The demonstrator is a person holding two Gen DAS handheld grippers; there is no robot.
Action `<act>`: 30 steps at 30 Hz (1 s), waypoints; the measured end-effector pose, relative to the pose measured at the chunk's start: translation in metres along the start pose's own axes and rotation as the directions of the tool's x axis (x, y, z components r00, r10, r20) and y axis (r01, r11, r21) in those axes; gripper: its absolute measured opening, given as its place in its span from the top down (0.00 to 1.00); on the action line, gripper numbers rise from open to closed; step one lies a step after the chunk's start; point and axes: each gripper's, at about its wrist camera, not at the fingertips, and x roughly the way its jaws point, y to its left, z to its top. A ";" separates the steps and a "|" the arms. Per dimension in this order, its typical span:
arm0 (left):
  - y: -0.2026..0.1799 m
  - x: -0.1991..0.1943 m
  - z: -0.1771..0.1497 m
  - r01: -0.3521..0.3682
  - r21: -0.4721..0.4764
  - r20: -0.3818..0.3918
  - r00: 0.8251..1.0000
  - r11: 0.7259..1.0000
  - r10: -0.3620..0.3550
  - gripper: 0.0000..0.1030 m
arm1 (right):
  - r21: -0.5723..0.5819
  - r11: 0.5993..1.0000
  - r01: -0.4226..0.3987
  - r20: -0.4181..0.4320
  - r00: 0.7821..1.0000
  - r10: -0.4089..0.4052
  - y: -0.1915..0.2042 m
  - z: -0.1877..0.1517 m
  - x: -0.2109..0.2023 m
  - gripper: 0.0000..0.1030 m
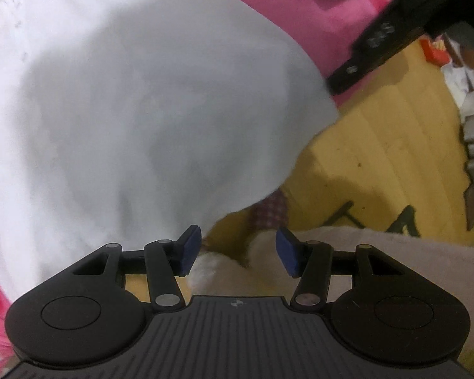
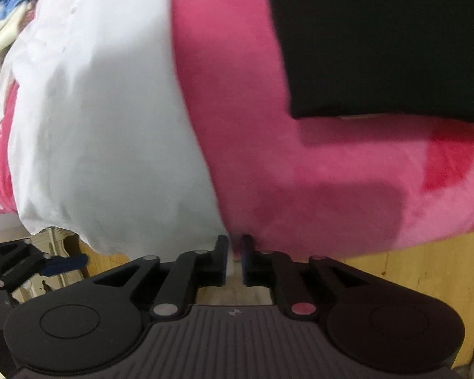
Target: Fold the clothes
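A white garment [image 1: 136, 110] lies spread over a pink blanket [image 1: 341, 22] and hangs over the bed's edge. My left gripper [image 1: 238, 251] is open and empty, just off the garment's hanging lower corner. In the right wrist view the same white garment [image 2: 110, 132] lies left of the pink blanket [image 2: 316, 164]. My right gripper [image 2: 235, 260] is nearly closed at the garment's lower right corner, with a thin strip of white cloth between its fingers. The right gripper's black body also shows in the left wrist view [image 1: 404, 28] at upper right.
A folded black garment [image 2: 388, 41] lies on the blanket at upper right. A heap of coloured clothes [image 2: 12, 9] is at far left. Yellow wooden floor [image 1: 388, 145] lies below the bed edge. The person's beige sleeve [image 1: 395, 262] is near the left gripper.
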 end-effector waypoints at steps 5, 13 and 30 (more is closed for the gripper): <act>0.039 -0.032 0.013 -0.095 -0.026 0.071 0.993 0.995 0.096 0.46 | 0.008 1.000 0.015 0.058 0.998 -0.016 -0.011 -0.004 -0.036 0.90; 0.124 -0.085 0.071 -0.163 -0.192 0.265 0.941 0.968 0.211 0.45 | 0.002 0.999 -0.044 0.281 0.959 0.041 -0.008 0.028 -0.118 0.88; 0.120 -0.076 0.194 -0.062 -0.272 0.423 0.888 0.960 0.177 0.45 | 0.051 0.992 0.112 0.565 0.816 -0.121 -0.019 0.167 -0.226 0.48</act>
